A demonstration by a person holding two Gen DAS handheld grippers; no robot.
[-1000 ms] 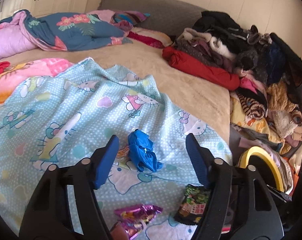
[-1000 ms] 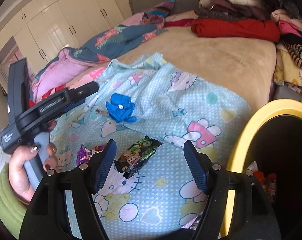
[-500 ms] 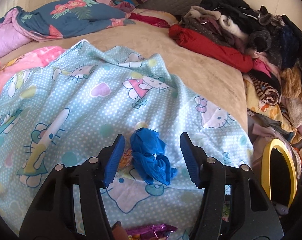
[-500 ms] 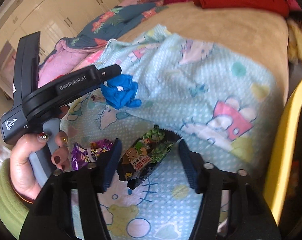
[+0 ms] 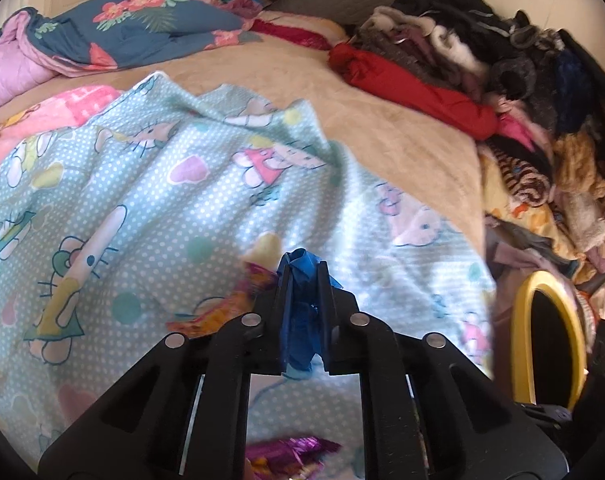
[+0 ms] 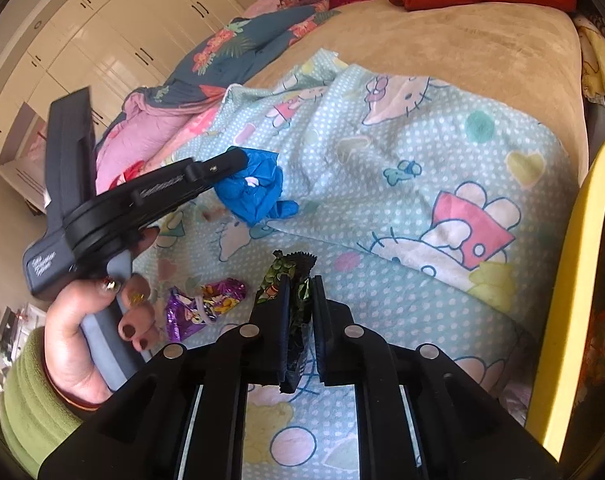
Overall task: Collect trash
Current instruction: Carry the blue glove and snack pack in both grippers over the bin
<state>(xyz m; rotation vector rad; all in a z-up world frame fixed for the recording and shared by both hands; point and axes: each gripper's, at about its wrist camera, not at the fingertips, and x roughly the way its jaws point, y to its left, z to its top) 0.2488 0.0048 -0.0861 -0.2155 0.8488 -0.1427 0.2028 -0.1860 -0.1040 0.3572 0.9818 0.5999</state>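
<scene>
On the bed, over a pale blue cartoon-print sheet (image 5: 150, 200), both grippers are clamped on litter. The left gripper (image 5: 302, 280) has its jaws drawn narrow around a crumpled blue plastic wad (image 5: 300, 320), which bulges above and below the black fingers (image 5: 324, 312); from the right wrist view the same wad (image 6: 258, 192) hangs at the tip of that gripper (image 6: 238, 164), held by a hand (image 6: 98, 340) with dark painted nails and a green sleeve. The right gripper (image 6: 300, 300) is likewise pinched tight on a dark green snack wrapper (image 6: 286, 276), whose top edge pokes out ahead of the fingers. A purple foil wrapper (image 6: 202, 308) lies on the sheet just left of it, apart from both grippers. An orange and pink scrap (image 5: 226, 308) sits just beside the left gripper's fingers, though blur makes it hard to say whether it is another wrapper. A yellow-rimmed bin (image 6: 566, 280) stands at the right edge of the bed. Farther back lie a red folded garment (image 5: 414, 92), a heap of clothes (image 5: 542, 128) and a floral quilt (image 5: 142, 32).
</scene>
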